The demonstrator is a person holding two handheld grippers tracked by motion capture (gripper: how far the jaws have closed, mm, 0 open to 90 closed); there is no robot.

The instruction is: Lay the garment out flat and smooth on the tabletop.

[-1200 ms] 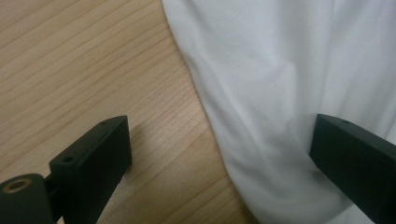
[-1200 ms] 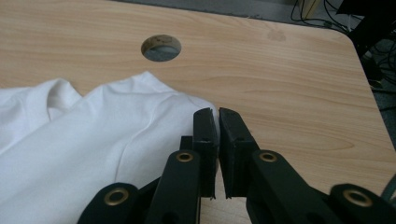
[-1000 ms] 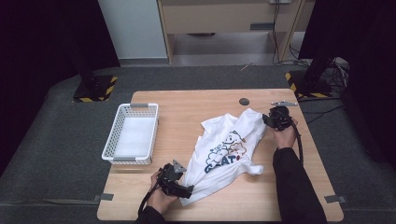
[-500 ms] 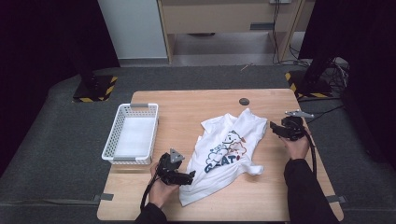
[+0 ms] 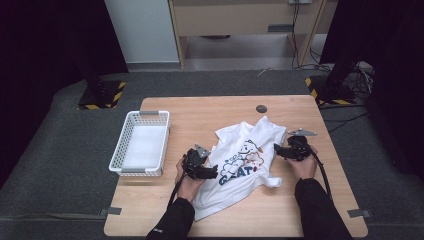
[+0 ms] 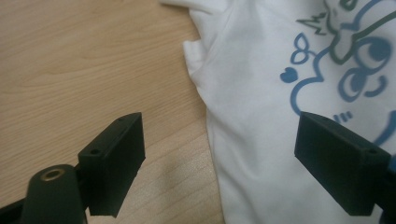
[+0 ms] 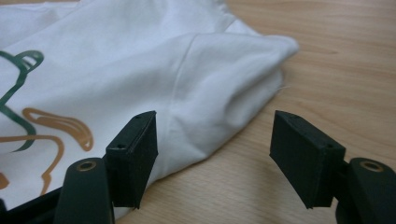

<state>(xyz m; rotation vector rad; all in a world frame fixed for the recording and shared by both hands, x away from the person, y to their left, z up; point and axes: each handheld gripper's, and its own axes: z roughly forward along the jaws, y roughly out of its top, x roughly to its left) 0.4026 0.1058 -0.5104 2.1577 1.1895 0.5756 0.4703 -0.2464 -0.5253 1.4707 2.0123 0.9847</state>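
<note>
A white T-shirt [image 5: 242, 160] with a cartoon print lies crumpled across the middle of the wooden table [image 5: 220, 110]. My left gripper [image 5: 214, 173] rests at the shirt's left edge, open, its jaws straddling the shirt's side edge [image 6: 219, 116] with wood on one side. My right gripper [image 5: 277, 150] sits at the shirt's right edge, also open, with a folded sleeve [image 7: 224, 88] lying just ahead of and between its jaws. Neither gripper holds any cloth.
A white plastic basket [image 5: 141, 145] stands empty on the table's left side. A small dark round disc [image 5: 261, 108] lies near the far edge. Bare wood runs along the right and near edges. Dark floor surrounds the table.
My right gripper has come back from the shirt's far right corner toward the near side and now sits by the sleeve. The left gripper shifted slightly. The shirt looks more bunched.
</note>
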